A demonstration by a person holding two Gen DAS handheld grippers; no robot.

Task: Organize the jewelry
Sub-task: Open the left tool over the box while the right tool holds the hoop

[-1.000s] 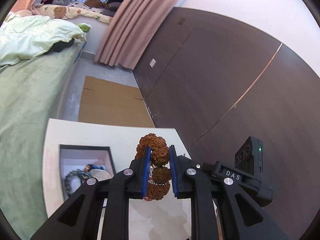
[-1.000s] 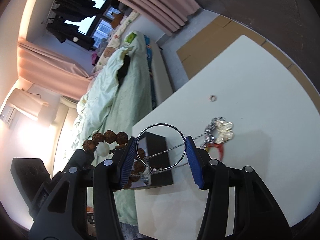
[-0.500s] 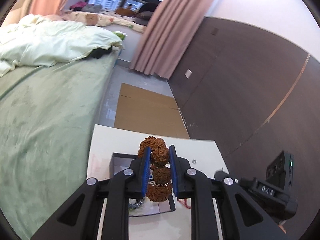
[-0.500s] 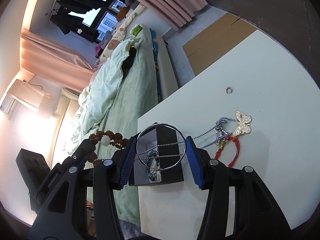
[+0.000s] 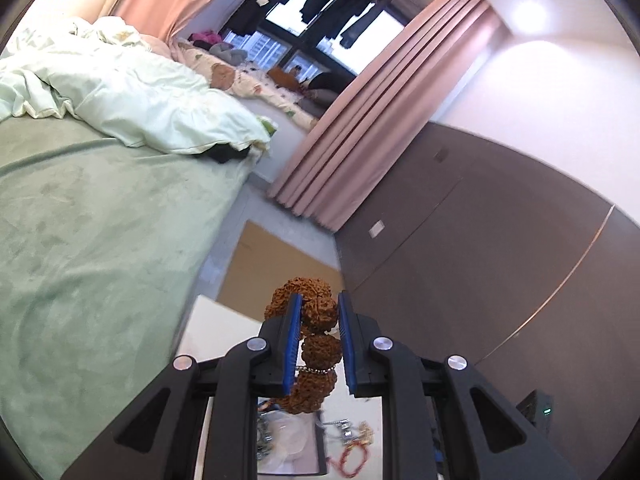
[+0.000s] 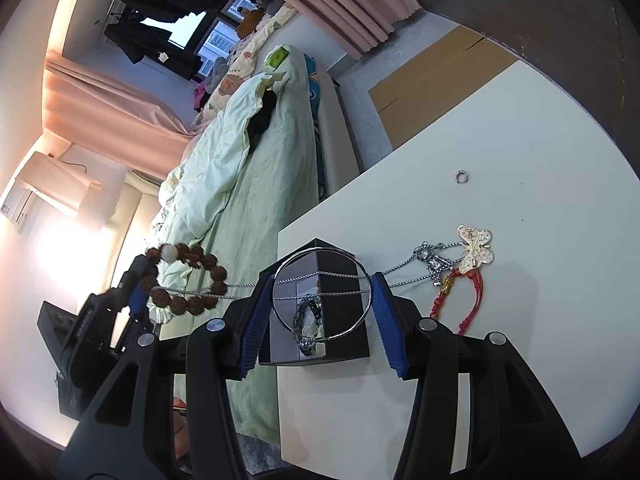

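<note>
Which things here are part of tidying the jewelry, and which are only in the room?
Part of the job: brown bead bracelet, silver bangle, silver chain, butterfly brooch, red cord bracelet, small ring, black box.

Only in the room: bed, curtains, cardboard sheet.

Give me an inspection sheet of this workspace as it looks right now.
Surface: white table, mostly bare.
Job's things: black box holding a dark bracelet; butterfly brooch, silver chain, red cord bracelet and small ring lie loose.
Clutter: nothing seen.
Grippers: left gripper shut on brown bead bracelet; right gripper shut on silver bangle.
Cables: nothing seen.
Surroundings: bed, pink curtains, cardboard on floor.
</note>
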